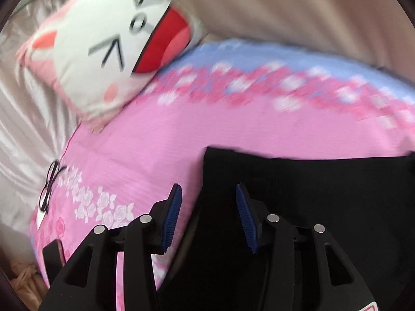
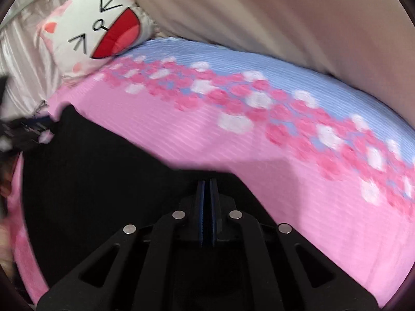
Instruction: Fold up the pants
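Observation:
The black pants [image 1: 311, 194] lie on the pink flowered bedspread [image 1: 145, 145]. My left gripper [image 1: 207, 194] is open, its blue pads [image 1: 172, 215] apart, straddling the pants' left edge just above the cloth. In the right wrist view the pants [image 2: 98, 171] spread to the left and under my right gripper [image 2: 207, 184]. Its blue pads [image 2: 200, 207] are pressed together at the pants' far edge. Whether cloth is pinched between them is hidden. The left gripper shows blurred at the far left of the right wrist view [image 2: 28, 129].
A white cat-face pillow [image 1: 114, 46] lies at the head of the bed, and it also shows in the right wrist view [image 2: 98, 33]. Black-framed glasses [image 1: 50, 184] lie near the bed's left edge. A dark phone [image 1: 53, 258] lies at the lower left. Beige curtain [image 1: 285, 13] hangs behind.

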`<state>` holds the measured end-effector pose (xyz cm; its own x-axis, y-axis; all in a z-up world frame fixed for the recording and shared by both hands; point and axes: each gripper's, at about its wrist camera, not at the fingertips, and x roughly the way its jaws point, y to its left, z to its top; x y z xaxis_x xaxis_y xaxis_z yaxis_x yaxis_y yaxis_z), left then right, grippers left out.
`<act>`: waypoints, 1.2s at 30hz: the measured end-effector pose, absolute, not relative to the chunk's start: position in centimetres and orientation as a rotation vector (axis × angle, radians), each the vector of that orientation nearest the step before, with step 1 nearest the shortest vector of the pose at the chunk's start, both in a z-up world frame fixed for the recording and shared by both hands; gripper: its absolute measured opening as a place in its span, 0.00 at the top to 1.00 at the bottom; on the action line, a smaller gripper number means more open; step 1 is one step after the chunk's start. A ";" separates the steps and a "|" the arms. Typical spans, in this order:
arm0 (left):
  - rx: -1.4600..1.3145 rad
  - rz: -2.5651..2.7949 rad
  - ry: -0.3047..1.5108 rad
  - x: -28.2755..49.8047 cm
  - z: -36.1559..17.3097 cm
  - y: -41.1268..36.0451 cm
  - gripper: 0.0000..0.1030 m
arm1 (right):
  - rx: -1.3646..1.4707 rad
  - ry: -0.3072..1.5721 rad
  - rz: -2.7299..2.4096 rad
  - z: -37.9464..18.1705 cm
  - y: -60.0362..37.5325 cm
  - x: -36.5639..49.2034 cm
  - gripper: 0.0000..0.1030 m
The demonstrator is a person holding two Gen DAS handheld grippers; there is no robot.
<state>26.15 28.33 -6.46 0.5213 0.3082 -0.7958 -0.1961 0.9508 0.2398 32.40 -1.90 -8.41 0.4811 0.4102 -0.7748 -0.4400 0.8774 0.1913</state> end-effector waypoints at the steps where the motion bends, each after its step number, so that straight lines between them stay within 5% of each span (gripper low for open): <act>1: 0.079 0.283 0.985 26.2 -6.9 29.3 0.51 | -0.014 0.911 0.522 -7.6 -2.1 32.1 0.96; 11: -0.022 0.323 0.844 20.1 -1.1 31.5 0.53 | -0.023 0.937 0.684 -7.2 -1.7 21.4 0.96; 15: 0.090 0.243 0.947 19.6 -5.0 27.8 0.51 | -0.047 0.972 0.710 -8.6 -0.7 18.9 0.96; 17: 0.115 0.277 0.970 20.3 -7.5 28.1 0.36 | -0.039 0.957 0.683 -8.5 -1.9 18.2 0.99; 18: 0.103 0.312 0.933 20.0 -7.4 28.7 0.32 | -0.008 0.956 0.646 -8.0 -3.4 17.6 0.99; 20: 0.074 0.351 0.947 19.3 -6.1 28.9 0.48 | 0.009 0.913 0.582 -6.7 -7.3 16.7 0.95; 26: 0.094 0.208 0.812 16.7 -0.8 22.1 0.45 | 0.078 0.881 0.276 -6.0 -19.9 14.4 0.95; 36: 0.254 0.141 0.935 17.5 -7.3 10.2 0.46 | 0.228 0.835 -0.078 -7.3 -38.8 8.4 0.95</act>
